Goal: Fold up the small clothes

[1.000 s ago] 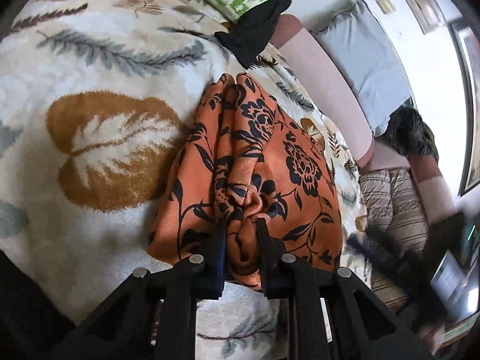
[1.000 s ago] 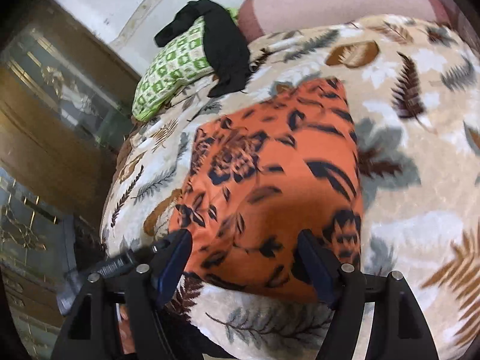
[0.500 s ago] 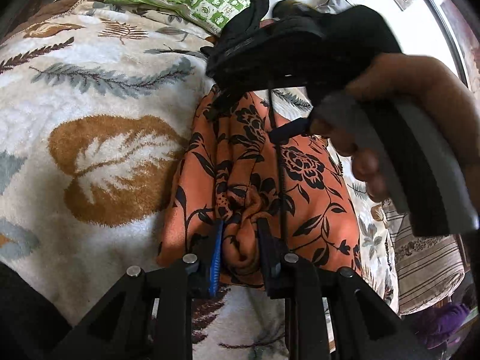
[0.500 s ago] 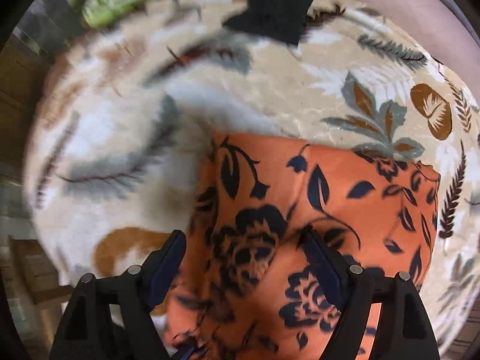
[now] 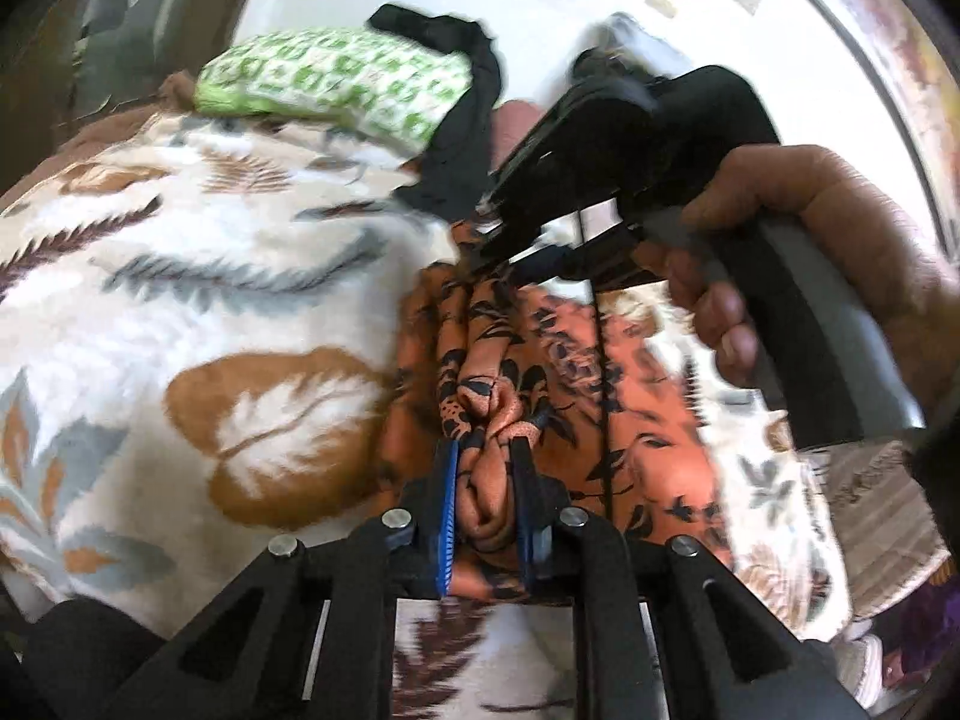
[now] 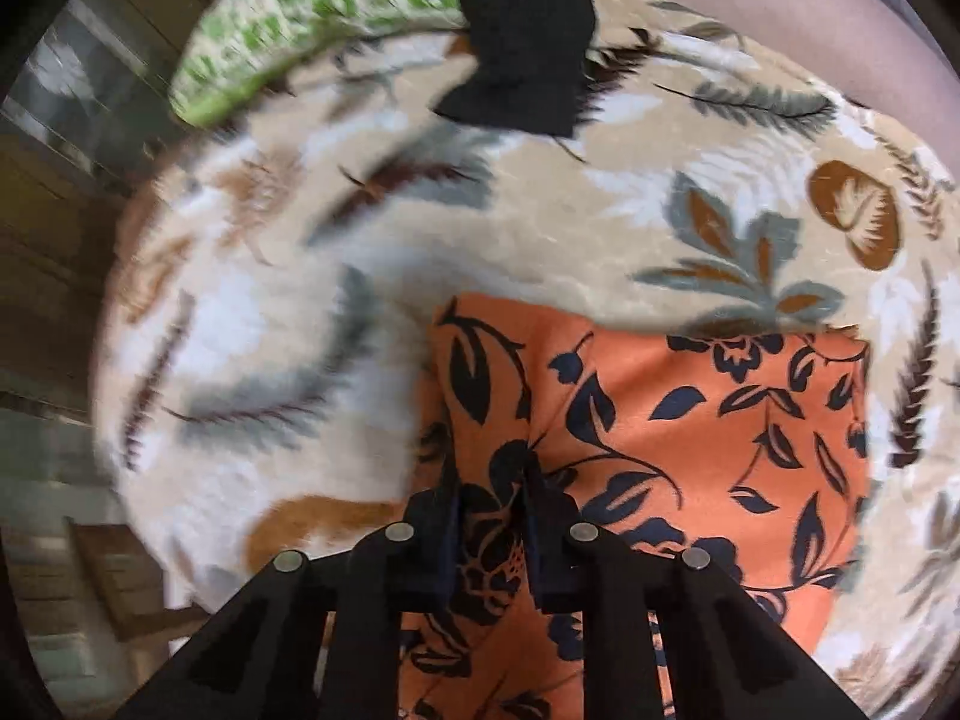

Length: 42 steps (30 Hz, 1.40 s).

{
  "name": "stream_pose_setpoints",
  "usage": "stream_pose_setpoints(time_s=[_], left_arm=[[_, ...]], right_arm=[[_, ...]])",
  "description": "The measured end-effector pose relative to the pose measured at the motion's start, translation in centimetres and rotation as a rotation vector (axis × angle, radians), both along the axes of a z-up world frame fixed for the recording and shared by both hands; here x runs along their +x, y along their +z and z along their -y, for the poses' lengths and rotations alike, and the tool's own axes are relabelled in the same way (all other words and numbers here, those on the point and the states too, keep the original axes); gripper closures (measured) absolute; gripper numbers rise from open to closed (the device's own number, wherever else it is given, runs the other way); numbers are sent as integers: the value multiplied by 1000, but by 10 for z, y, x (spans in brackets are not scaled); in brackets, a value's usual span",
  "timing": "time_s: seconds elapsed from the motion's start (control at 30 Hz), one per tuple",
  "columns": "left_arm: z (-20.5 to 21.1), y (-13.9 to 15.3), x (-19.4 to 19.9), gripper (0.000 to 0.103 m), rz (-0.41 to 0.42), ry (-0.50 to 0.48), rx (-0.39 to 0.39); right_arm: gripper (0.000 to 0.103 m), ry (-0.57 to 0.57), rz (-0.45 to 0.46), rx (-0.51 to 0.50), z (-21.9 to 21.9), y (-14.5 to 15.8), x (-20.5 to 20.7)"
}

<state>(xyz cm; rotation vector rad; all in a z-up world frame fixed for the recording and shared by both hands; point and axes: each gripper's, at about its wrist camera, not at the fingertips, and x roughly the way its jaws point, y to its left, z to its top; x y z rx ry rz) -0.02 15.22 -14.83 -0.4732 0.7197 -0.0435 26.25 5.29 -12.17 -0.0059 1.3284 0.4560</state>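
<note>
Right gripper [image 6: 489, 483] at bottom centre, jaws closing on a pinched fold of orange floral cloth [image 6: 690, 420], leaf-patterned blanket [image 6: 540, 222] beneath, green checked pillow [image 6: 312, 6] upper left, black garment [image 6: 522, 30] top centre.

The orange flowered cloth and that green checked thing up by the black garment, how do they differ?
The orange flowered cloth lies near, pinched by both the left gripper and the right gripper; the green checked thing lies farther off, untouched. The orange one carries dark flowers, the green one white squares. Both rest on the leaf-patterned blanket.
</note>
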Motion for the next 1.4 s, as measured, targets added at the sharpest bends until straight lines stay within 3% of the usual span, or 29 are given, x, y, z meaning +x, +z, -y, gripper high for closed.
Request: stream_pose_setpoints(time_s=[0.07,0.1,0.17,0.27,0.3,0.33,0.4,0.47,0.57,0.63,0.67,0.73,0.83,0.9,1.03,1.1,1.17,1.2,1.23,1.3,1.4], left_arm=[[-4,-24,10,85,-103,7,-18],[-7,-33,12,82,-130,4,-34],[-11,-31,9,80,-113,5,-61],[-12,-32,8,80,-109,14,-74],[-13,-34,7,79,-116,16,-77],[-13,-34,7,78,-118,19,-82],[-14,-33,6,78,-118,27,-87],[-13,-32,6,78,-119,33,-84],[-11,-33,10,76,-135,46,-56],[-15,-29,4,54,-139,69,-41],[-17,-27,2,52,-142,94,-33],[-19,-20,-1,52,-142,98,-29],[-17,1,-10,52,-91,109,0],[-9,16,-11,52,-52,80,17],[19,33,0,52,19,-27,83],[29,18,13,52,-22,-47,161],[25,-23,36,50,-224,-11,227],[14,-37,38,48,-261,-9,155],[8,-31,35,45,-241,4,128],[12,-5,32,45,-215,18,201],[25,35,37,45,-95,-22,289]], right_arm=[[83,-10,-3,0,-6,-16,2],[76,2,-22,4,-8,-25,3],[73,0,-33,31,-3,-35,-4],[62,14,9,103,10,-18,-19],[43,8,22,123,16,-11,-21],[35,-1,41,161,23,-1,-25],[35,-12,34,245,29,9,-29],[35,-3,-33,318,23,-3,-28],[34,-70,-227,398,13,-71,-12],[34,-124,-213,511,27,-70,-13],[33,-112,-221,579,34,-61,-17],[33,-42,-213,625,49,-42,-28],[32,-32,-146,693,102,-18,-57],[31,-82,-106,700,146,-18,-82],[30,-175,-118,801,204,-38,-123],[30,-166,-137,851,218,-49,-131],[29,-184,-201,873,224,-76,-134],[29,-210,-219,860,228,-86,-133],[29,-235,-242,885,231,-95,-135],[29,-225,-214,918,236,-88,-138],[29,-201,-137,938,253,-70,-138]])
